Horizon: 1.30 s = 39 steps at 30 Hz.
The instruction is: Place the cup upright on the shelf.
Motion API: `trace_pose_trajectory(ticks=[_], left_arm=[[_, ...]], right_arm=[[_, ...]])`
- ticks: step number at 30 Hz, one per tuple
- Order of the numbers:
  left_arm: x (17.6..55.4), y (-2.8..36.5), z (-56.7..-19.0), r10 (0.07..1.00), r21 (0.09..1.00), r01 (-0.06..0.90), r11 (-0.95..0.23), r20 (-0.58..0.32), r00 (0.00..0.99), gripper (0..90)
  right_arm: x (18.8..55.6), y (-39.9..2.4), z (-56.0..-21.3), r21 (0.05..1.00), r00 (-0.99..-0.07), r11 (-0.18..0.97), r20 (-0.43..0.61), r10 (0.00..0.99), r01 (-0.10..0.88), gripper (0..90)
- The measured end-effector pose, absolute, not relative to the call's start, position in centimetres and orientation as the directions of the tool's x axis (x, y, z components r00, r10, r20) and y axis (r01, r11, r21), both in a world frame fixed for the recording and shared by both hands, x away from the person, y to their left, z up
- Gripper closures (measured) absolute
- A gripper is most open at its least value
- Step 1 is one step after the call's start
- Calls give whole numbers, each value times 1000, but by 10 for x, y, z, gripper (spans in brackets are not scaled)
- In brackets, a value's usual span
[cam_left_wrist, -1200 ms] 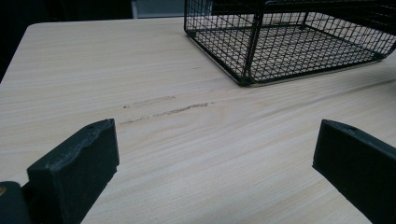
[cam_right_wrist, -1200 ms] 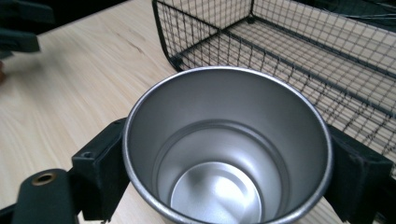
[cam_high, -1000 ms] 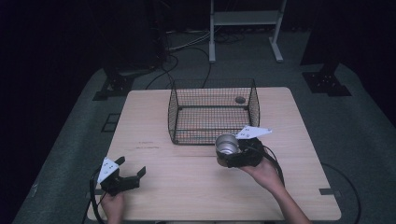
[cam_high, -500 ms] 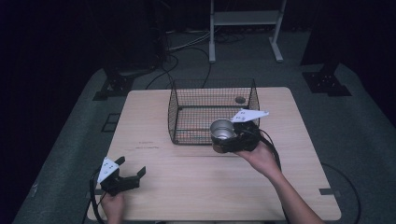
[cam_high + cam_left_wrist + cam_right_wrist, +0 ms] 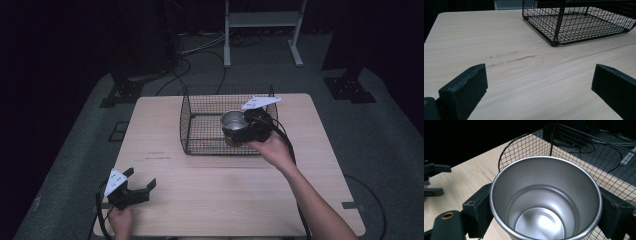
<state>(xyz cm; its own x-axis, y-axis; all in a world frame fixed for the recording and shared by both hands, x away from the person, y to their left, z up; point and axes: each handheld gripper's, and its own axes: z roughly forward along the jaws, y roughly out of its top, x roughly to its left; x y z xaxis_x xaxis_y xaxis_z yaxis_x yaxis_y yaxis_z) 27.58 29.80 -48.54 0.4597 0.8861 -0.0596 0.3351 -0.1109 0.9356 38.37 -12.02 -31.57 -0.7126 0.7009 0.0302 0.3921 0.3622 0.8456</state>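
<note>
Change: I've carried the steel cup (image 5: 234, 121) from beside the wire basket (image 5: 200, 125) to over it.
Right gripper (image 5: 239, 129): jaws clamped on the cup's sides.
Left gripper (image 5: 136, 186): idle, jaws wide, empty.
Meaning: lowering in comes next, I judge.

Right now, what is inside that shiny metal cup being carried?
Nothing. The right gripper view looks straight down into the metal cup: bare walls and a bare, shiny bottom. The right gripper clamps its sides. What lies under the cup is covered, though it hangs at the wire basket.
</note>
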Motion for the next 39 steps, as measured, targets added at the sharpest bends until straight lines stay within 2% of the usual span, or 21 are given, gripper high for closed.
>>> trace_pose_trajectory(ticks=[25, 39], left_arm=[[276, 298, -486, 885, 937, 333, -105, -65, 461, 0], [276, 298, -486, 884, 937, 332, -109, -61, 463, 0]], right_arm=[[445, -103, -304, 809, -656, 366, 32, 754, 460, 137], [475, -101, -322, 779, -623, 365, 43, 781, 510, 137]])
